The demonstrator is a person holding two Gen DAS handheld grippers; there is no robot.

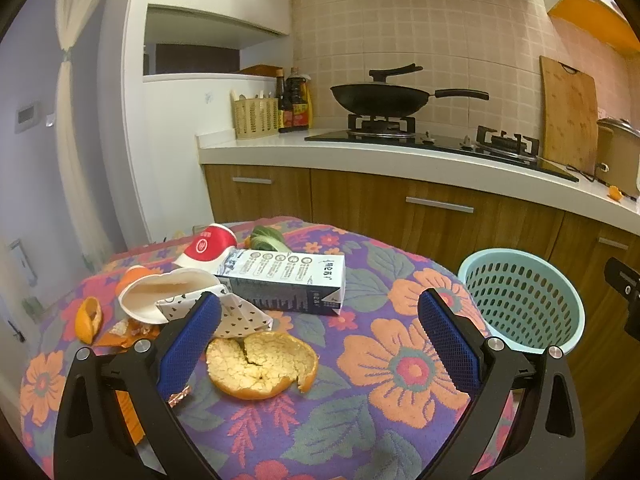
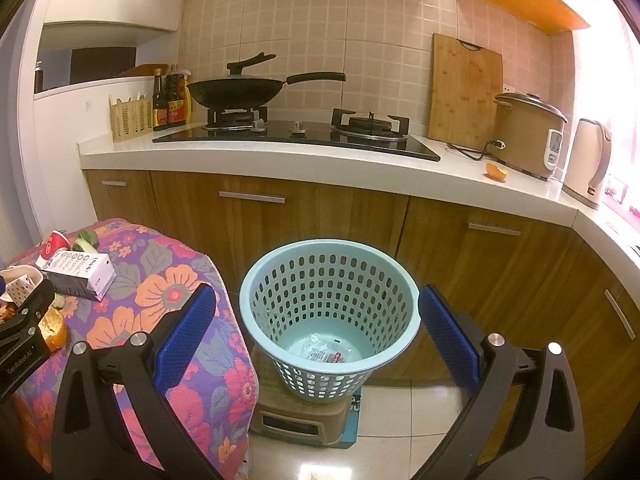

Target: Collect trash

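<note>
- A small piece of orange peel lies at the far left of the worktop, which has a flowery cloth on it.
- Next to it, a squashed white paper cup lies on its side, with a red cup behind it.
- The left gripper hangs over the cloth with its jaws wide apart, holding nothing.
- A big round orange peel lies between the jaws, close to the left blue pad.
- A milk carton lies on its side just behind the peel.
- The blue basket stands on a stool, off the right edge of the worktop. A clear wrapper lies in its bottom.
- The right gripper is above the basket, jaws wide apart and empty.
</note>
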